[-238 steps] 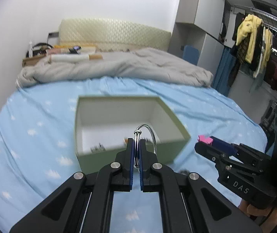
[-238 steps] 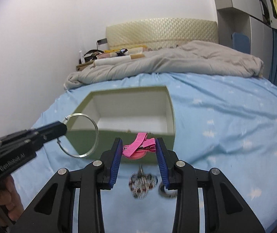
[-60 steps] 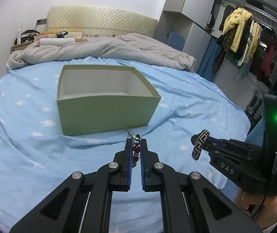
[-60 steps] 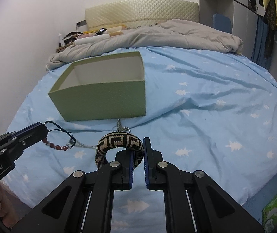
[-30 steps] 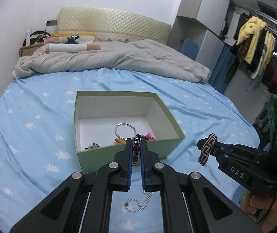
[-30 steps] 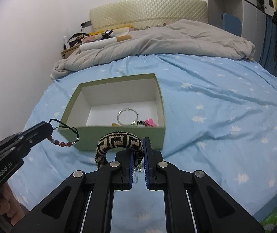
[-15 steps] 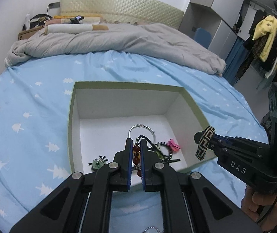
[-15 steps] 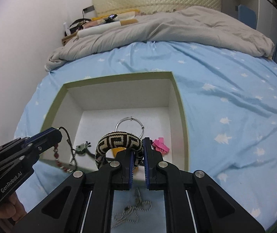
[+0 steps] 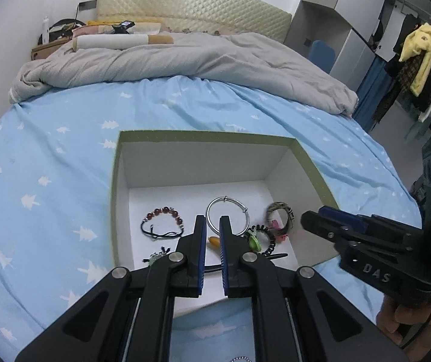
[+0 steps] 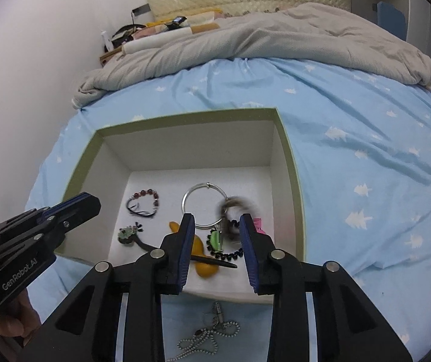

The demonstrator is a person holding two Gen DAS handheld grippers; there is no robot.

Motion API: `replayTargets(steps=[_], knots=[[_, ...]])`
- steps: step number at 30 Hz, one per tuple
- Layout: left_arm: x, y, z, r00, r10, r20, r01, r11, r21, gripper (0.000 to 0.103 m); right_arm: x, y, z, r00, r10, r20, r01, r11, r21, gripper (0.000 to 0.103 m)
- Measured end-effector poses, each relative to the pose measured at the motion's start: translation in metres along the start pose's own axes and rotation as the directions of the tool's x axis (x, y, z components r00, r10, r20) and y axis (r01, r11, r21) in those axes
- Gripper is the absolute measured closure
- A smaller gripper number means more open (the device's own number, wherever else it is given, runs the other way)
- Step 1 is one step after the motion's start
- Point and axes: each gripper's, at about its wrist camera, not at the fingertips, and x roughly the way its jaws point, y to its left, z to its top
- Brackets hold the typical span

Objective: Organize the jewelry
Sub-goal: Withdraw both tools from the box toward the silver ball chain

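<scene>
Both the left gripper (image 9: 212,229) and right gripper (image 10: 217,226) are opening, empty; beaded bracelet (image 9: 162,221) and patterned bangle (image 9: 280,215) now lie inside the box (image 9: 313,169), center frame, leaving the necklace (image 10: 207,336) outside.

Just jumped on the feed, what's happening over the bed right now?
A person holds two claws over the green box on the bed, sorting jewelry into it. The left claw has nothing between its pads as its jaws open; the beaded bracelet lies on the box floor. The right claw is opening too, and the patterned bangle lies in the box beside the silver ring. A bead chain necklace still lies on the sheet outside.
</scene>
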Motion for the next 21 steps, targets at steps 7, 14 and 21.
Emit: replayTargets(steps=[7,14,21], knots=[[-0.034,-0.003,-0.004,0.999,0.023,0.029,-0.022,1.000,-0.012,0.095,-0.041,0.007,-0.001,0.997,0.004,0.072,-0.004,1.000,0.000,0.074],[-0.075,-0.010,-0.021,0.997,0.035,0.075,-0.034,0.999,-0.020,0.049,-0.083,0.011,-0.016,0.991,0.004,0.135,-0.005,1.000,0.010,0.073],[-0.116,-0.023,-0.039,0.992,0.047,0.113,-0.047,0.999,-0.003,0.049,-0.119,0.011,-0.035,0.984,0.002,0.180,-0.006,1.000,0.018,0.074]])
